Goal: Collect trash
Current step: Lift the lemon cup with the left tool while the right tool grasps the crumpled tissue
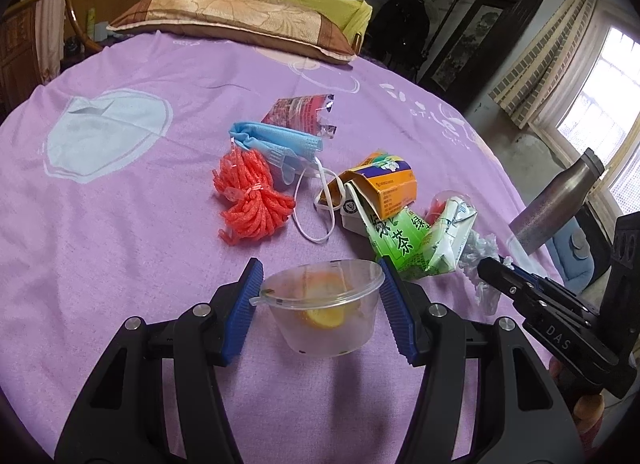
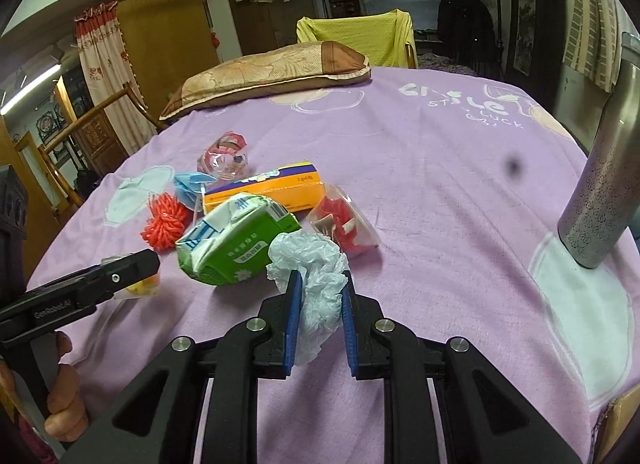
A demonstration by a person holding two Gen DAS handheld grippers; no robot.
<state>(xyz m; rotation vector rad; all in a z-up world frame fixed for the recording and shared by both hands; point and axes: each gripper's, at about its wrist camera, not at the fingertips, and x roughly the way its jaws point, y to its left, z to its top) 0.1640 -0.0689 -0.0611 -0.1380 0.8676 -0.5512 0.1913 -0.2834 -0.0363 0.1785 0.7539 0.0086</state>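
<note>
A: 2 pieces of trash are between fingers at this moment, and the rest lies on the purple bedsheet [image 1: 120, 223].

B: Which 2?

A: The left gripper [image 1: 322, 296] stands wide around the clear plastic cup [image 1: 324, 312], which has something orange and yellow inside. Its blue pads [image 1: 240, 316] are at the 2 sides of the rim. Whether they already press the cup I cannot tell; the left pad seems to leave a small gap.

B: And the right one?

A: The right gripper [image 2: 320, 320] is narrowed on the crumpled white plastic bag [image 2: 316, 264]. The bag is pinched between the pads and bulges out above the tips.

B: So what is left?

A: Most of it, I think. In the pile I see the green tea carton [image 1: 416, 240], the orange carton [image 1: 384, 183], the blue face mask [image 1: 276, 143], the red foam net [image 1: 252, 199], 1 shiny wrapper [image 1: 304, 111] behind the mask, and 1 clear bag with red pieces [image 2: 344, 223] beside the green carton. These 6 lie close together, some touching.

B: Is a bin visible?

A: No, I see no bin or trash bag in either view. The metal flask [image 2: 600, 183] stands well apart from the pile, and it is probably not trash
</note>
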